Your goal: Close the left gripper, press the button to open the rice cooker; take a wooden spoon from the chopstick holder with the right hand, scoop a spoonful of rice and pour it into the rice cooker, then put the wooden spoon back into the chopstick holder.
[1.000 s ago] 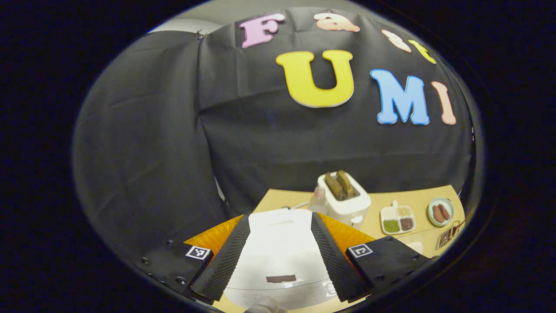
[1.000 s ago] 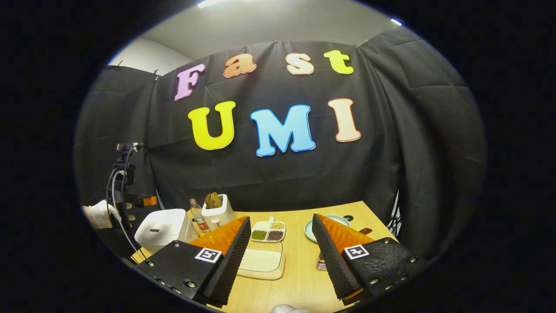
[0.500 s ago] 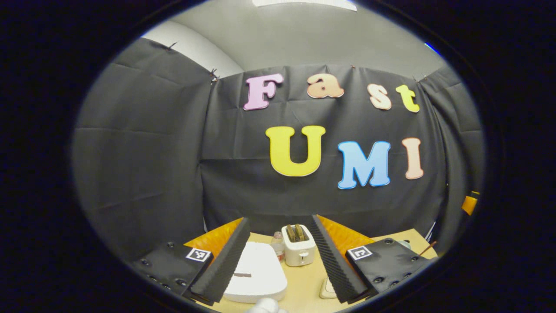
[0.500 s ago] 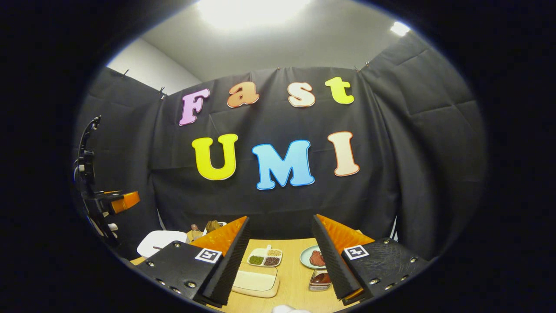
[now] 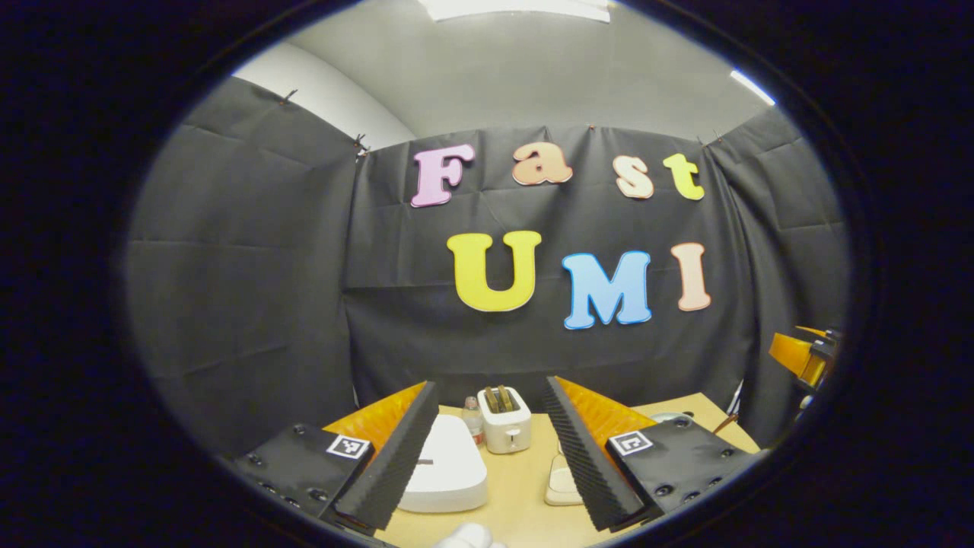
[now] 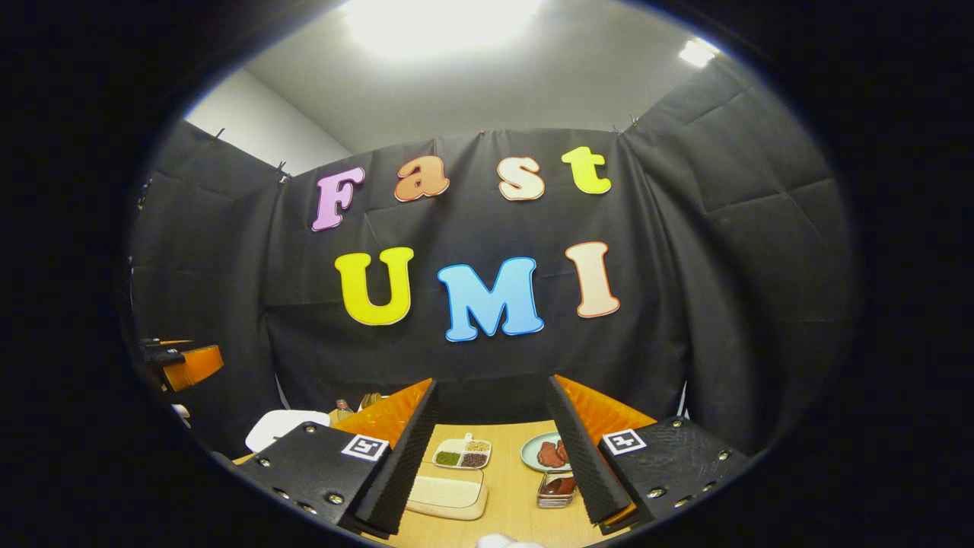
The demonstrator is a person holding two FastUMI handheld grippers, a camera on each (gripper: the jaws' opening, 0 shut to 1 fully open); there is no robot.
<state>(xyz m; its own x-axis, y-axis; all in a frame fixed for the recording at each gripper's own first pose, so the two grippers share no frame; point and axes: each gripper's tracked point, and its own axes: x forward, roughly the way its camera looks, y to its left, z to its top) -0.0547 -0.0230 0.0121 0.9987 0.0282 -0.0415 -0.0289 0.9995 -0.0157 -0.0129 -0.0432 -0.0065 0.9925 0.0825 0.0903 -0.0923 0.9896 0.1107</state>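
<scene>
A black cloth wall closes the booth on 3 sides under a grey ceiling with lit panels, and a light wooden table (image 5: 525, 487) stands at its foot.

In the left gripper view the white rice cooker (image 5: 449, 464) sits on the table with its lid down, partly behind the left finger. Just beyond it stands a small clear bottle (image 5: 472, 419), and beside that a white toaster (image 5: 504, 418) with 2 brown slices in its slots. A pale shallow tray (image 5: 561, 487) lies to the right, its far side hidden by the right finger. The left gripper (image 5: 487, 464) is held above the near edge of the table, its 2 fingers spread wide with nothing between them. At the right edge of this view the other gripper (image 5: 799, 354) shows, farther off and raised.

In the right gripper view the rice cooker (image 6: 285, 426) lies far to the left. Ahead are a white divided dish (image 6: 462, 454) with 3 kinds of grains, a pale rectangular tray (image 6: 447, 495) in front of it, a round plate (image 6: 544, 452) with reddish-brown pieces, and a small metal holder (image 6: 557, 489) near the right finger; I cannot tell what it holds. The right gripper (image 6: 491, 464) also stands wide and empty above the table. The left gripper (image 6: 183, 361) shows at the left edge, raised.
</scene>
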